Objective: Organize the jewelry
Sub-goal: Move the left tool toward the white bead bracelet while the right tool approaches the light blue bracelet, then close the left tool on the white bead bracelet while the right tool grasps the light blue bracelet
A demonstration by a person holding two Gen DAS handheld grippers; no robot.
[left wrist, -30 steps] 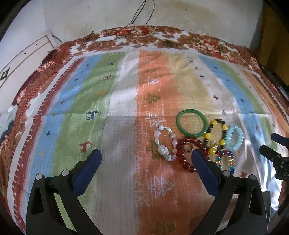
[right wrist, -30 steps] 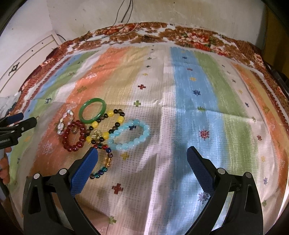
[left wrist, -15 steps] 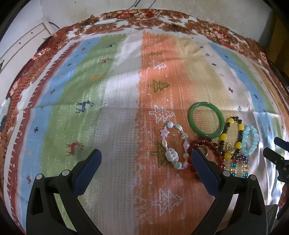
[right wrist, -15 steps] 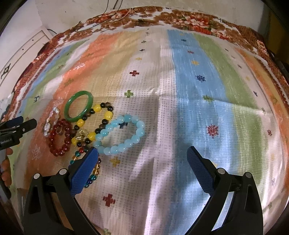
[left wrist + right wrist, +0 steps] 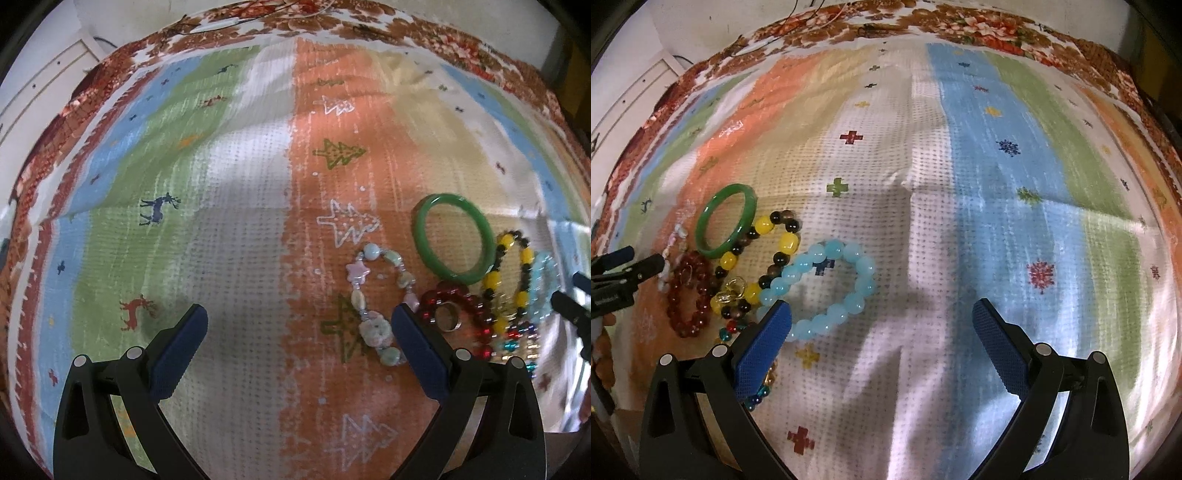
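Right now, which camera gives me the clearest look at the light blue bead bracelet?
The right wrist view: the light blue bead bracelet lies whole and sharp just ahead of the right gripper. The left wrist view shows it squeezed and blurred at the right edge.

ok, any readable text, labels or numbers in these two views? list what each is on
Left gripper body in the right wrist view: a small white label, too blurred to read.
Patterned cloth: only woven trees, deer and crosses, no words.
Bracelets, e.g. green bangle: no markings visible.
Nothing else legible.
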